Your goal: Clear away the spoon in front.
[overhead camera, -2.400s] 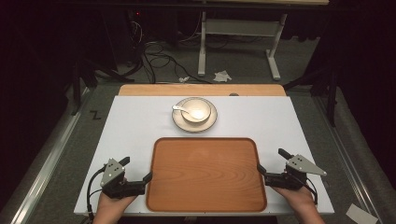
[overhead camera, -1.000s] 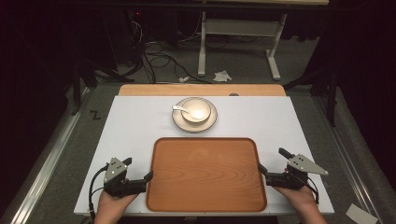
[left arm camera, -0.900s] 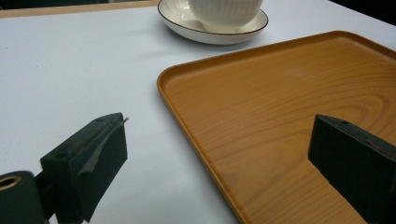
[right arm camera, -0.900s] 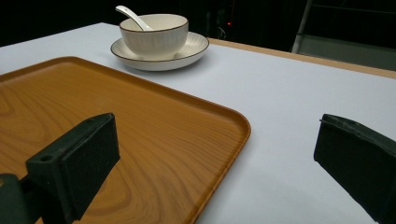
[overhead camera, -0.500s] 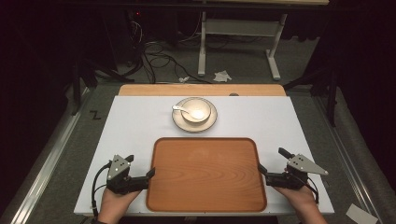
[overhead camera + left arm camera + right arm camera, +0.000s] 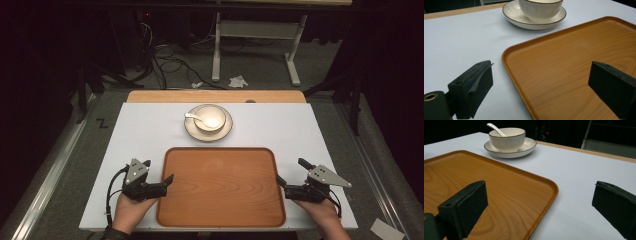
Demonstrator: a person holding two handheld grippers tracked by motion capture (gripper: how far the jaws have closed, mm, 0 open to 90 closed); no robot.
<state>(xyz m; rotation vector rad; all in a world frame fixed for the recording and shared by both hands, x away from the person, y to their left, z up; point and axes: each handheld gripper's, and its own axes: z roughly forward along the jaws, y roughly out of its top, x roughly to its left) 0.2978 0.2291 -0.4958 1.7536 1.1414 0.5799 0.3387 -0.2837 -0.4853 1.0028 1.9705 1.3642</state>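
Tray (image 6: pixel 220 187) is lying on table (image 6: pixel 310 130), long axis left-right; left gripper (image 6: pixel 167 181) and right gripper (image 6: pixel 281 182) are straddling its short edges, jaws spread, gripping nothing, equally near.

Tray (image 6: pixel 220 187) at near middle of counter (image 6: pixel 300 130). Behind tray: saucer (image 6: pixel 192 131), bowl (image 6: pixel 210 120) on it, spoon (image 6: pixel 194 116) in bowl. Left claw (image 6: pixel 167 181) at tray's left rim, right claw (image 6: pixel 281 183) at right rim.

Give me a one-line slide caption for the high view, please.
Two hand-held grippers, left gripper and right gripper, open at either side edge of a wooden tray; bowl with spoon on saucer beyond.
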